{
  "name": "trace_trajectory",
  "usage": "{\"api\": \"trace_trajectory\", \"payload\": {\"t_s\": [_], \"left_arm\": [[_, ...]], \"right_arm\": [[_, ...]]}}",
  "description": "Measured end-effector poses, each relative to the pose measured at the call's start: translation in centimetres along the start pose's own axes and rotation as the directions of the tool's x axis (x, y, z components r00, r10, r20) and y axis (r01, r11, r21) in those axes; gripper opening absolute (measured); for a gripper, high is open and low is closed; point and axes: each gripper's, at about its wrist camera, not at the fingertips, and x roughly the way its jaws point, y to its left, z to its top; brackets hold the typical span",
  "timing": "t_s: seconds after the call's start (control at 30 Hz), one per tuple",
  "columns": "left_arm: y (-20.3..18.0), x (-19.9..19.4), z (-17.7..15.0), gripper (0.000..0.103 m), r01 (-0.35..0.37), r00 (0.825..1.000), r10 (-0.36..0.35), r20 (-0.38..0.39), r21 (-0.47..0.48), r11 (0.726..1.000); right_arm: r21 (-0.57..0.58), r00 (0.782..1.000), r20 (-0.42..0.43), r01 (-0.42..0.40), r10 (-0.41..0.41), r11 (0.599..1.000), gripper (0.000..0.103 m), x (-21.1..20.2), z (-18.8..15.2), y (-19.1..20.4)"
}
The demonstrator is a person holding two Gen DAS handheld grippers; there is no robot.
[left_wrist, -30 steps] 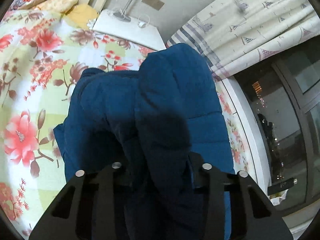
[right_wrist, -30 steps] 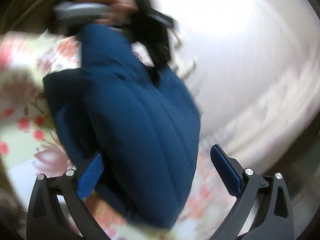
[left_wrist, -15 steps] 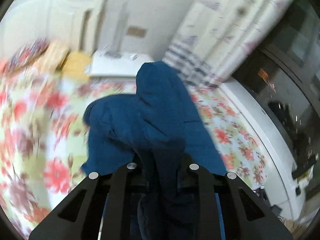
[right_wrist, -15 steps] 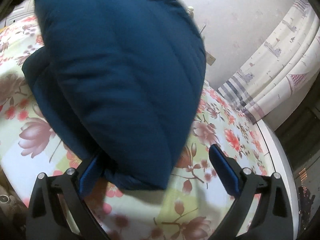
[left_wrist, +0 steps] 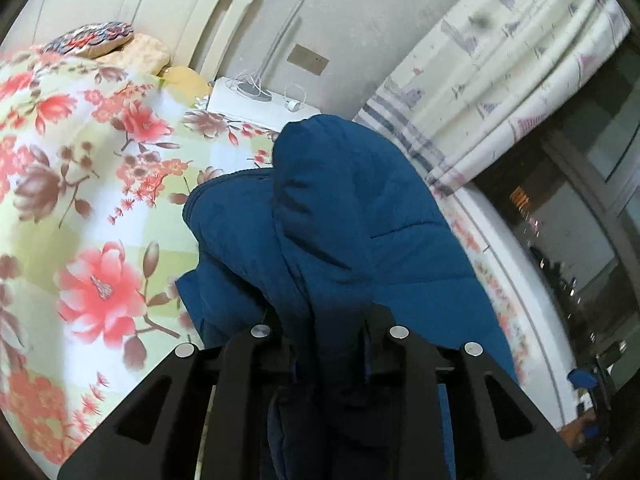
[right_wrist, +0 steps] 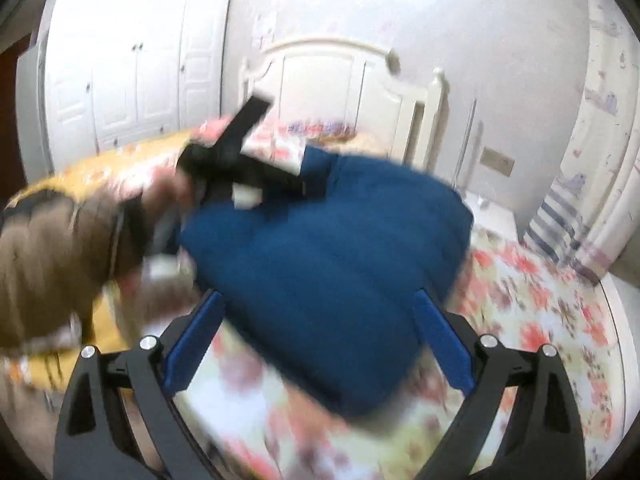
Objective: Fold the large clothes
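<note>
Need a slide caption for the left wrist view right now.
Left claw pinching a fold of the blue padded jacket above the floral bedspread.

Floral bedspread spreads wide; at its head, a white headboard, a nightstand beside it, patterned curtain right, 1 white wardrobe left.

1 blue padded jacket, 2 hand-held grippers, 1 floral bedspread, 1 white nightstand, 1 patterned curtain.

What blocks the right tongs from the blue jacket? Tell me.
Nothing visible. The right tongs stand open just before the blue jacket on the floral bedspread. The left tongs already grip a fold.
</note>
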Motion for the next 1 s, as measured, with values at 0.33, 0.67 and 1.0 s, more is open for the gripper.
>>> {"api": "trace_trajectory", "payload": {"t_s": [0.33, 0.67, 1.0], "left_arm": [[-0.4, -5.3, 0.8, 0.072, -0.229, 0.963, 0.221, 0.156, 0.035, 0.973], [-10.1, -6.3, 4.6, 0.074, -0.172, 0.969, 0.122, 0.214, 0.235, 0.957], [0.8, 4.4, 3.2, 0.093, -0.246, 0.969, 0.246, -0.002, 0.007, 0.969]], "right_arm": [[-0.316, 0.978, -0.173, 0.058, -0.118, 0.947, 0.097, 12.5, -1.0, 7.9], [-0.311, 0.976, -0.178, 0.064, -0.124, 0.948, 0.097, 12.5, -1.3, 8.1], [-0.31, 0.983, -0.18, -0.076, 0.019, 0.948, 0.094, 9.5, -0.6, 7.3]]}}
